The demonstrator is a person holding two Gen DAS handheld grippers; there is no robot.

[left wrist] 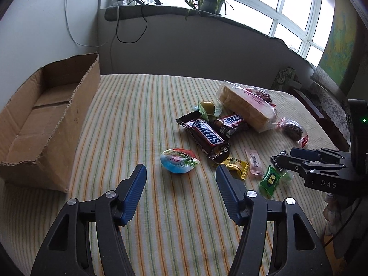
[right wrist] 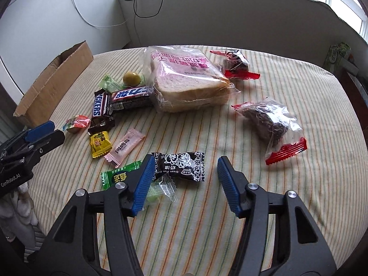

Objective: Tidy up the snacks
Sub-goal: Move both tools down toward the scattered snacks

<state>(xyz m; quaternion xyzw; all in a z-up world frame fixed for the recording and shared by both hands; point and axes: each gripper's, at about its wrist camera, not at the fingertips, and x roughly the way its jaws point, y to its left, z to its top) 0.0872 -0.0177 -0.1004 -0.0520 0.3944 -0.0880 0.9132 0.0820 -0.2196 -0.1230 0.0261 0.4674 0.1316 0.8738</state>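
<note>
Snacks lie scattered on a striped cloth (right wrist: 207,207). My left gripper (left wrist: 180,170) is open, and a jelly cup (left wrist: 179,163) sits just beyond its blue fingertips. My right gripper (right wrist: 186,159) is open over a black wrapped candy (right wrist: 181,165), whose ends lie between the tips without touching the pads. Its left finger covers part of a green packet (right wrist: 119,174) and a clear green candy (right wrist: 161,189). Further back lie two Snickers bars (left wrist: 207,135), a bagged bread loaf (right wrist: 186,80), a yellow candy (right wrist: 100,143) and a pink sachet (right wrist: 125,147).
An open cardboard box (left wrist: 46,119) stands at the left edge of the cloth. Two dark cakes in clear red-ended wrappers (right wrist: 271,124) lie on the right. A yellow-green ball (right wrist: 131,78) sits behind the Snickers bars. A low wall with a potted plant (left wrist: 211,0) rises behind.
</note>
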